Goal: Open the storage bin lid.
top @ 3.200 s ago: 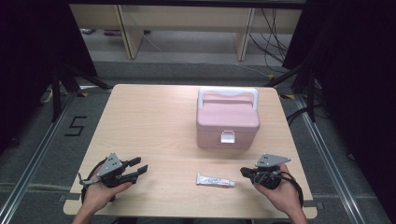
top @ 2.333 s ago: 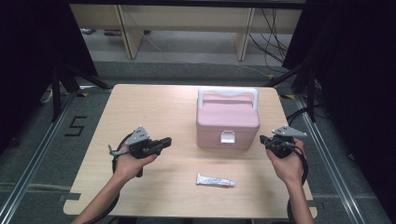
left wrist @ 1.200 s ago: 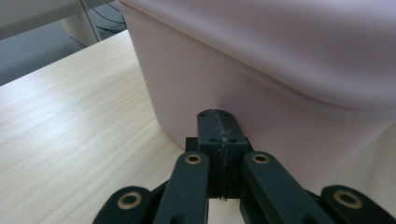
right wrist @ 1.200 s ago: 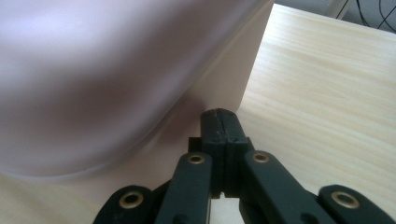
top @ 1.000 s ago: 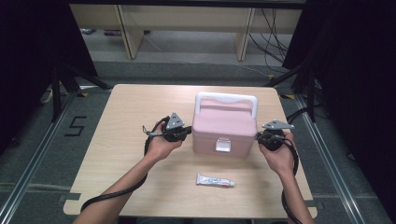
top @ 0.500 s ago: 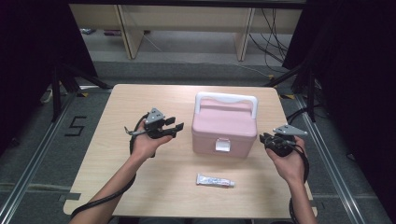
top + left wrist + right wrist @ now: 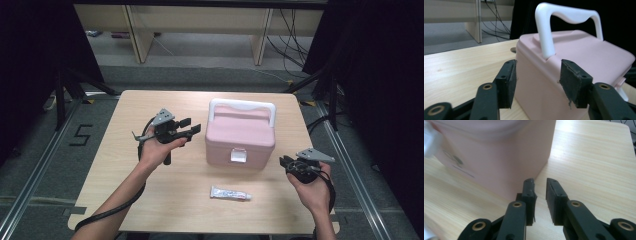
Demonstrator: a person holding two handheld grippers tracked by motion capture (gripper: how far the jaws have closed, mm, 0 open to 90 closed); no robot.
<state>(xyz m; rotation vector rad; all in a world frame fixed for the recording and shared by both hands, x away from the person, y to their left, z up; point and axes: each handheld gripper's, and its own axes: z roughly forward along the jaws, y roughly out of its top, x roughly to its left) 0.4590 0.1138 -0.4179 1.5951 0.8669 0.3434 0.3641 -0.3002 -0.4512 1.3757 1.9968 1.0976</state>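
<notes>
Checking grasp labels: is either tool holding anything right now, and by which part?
Nothing is held. The left tool is open beside the pink box, not touching it. The right tool has a narrow gap between its jaws, with nothing in it.

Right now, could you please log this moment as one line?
left claw: open, beside pink box | right claw: slightly open, near box corner | tube: lying on table, untouched

A black "5" (image 7: 82, 135) stands on the grey floor left of the table; the tube's (image 7: 230, 193) print is too small to read.
</notes>
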